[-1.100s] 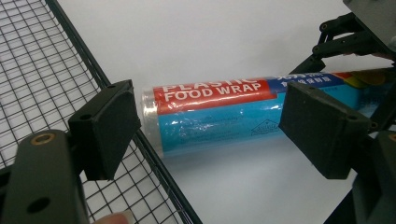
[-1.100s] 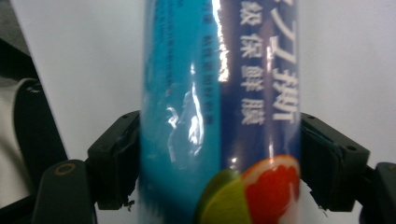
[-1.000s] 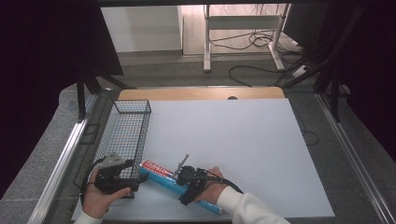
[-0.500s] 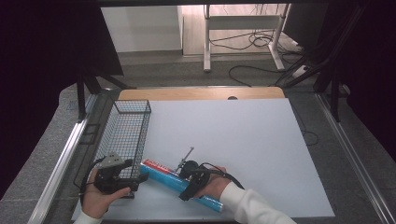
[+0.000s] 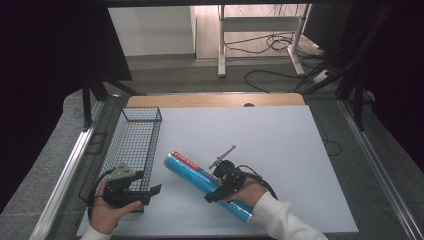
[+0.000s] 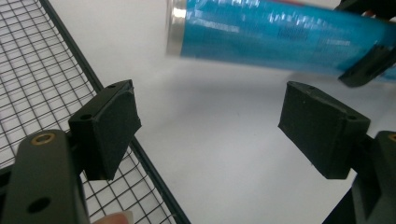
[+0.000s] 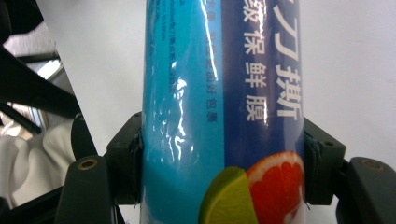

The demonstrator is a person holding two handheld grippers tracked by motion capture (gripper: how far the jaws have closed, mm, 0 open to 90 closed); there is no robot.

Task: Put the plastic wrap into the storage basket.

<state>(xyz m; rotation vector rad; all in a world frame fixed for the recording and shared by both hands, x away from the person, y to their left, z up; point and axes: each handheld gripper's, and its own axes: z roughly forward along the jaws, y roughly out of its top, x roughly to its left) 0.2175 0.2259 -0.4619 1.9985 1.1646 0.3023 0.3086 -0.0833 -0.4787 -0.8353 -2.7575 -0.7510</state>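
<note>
A long blue roll of cling film (image 5: 205, 184) with a silver end cap lies slanted across the white table near the front; its label with citrus slices and printed characters shows in the right gripper view (image 7: 224, 116). My right gripper (image 5: 223, 189) is shut on the roll near its middle, one pad (image 7: 123, 156) pressed on each side. My left gripper (image 5: 150, 192) sits at the front left, open and holding nothing. Its left pad (image 6: 109, 126) hangs over the wire basket's rim, and the roll (image 6: 280, 35) lies ahead of it.
A black wire basket (image 5: 131, 145) stands along the table's left side, reaching from the left gripper toward the back. The white tabletop (image 5: 280, 145) spreads wide to the right and behind. A wooden strip edges the far side, with cables on the floor beyond.
My right gripper has carried the roll a little to the right and toward the back, away from the basket. The left gripper has stayed in place.
</note>
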